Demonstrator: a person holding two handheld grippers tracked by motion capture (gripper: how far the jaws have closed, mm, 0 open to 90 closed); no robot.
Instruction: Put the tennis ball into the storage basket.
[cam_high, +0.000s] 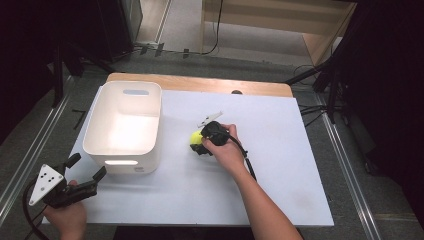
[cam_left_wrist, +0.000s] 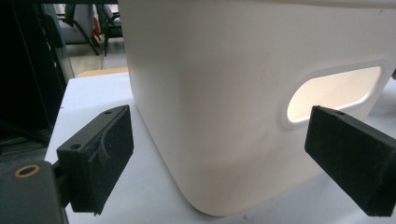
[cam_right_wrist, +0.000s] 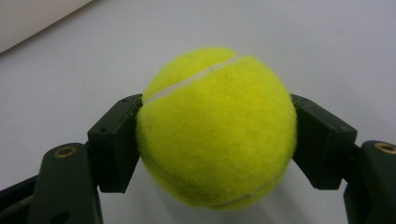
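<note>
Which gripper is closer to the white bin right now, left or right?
Left. The left gripper sits open just off the near corner of the white bin, not touching it. The right gripper is farther off to the bin's right, shut on the tennis ball.

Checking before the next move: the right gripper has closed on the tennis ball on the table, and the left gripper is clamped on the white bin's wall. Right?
Not quite. The left gripper is not clamped on the white bin: the left gripper view shows its jaws spread wide, apart from the wall, with the bin just ahead. The rest holds: the right gripper is closed on the tennis ball on the table.
</note>
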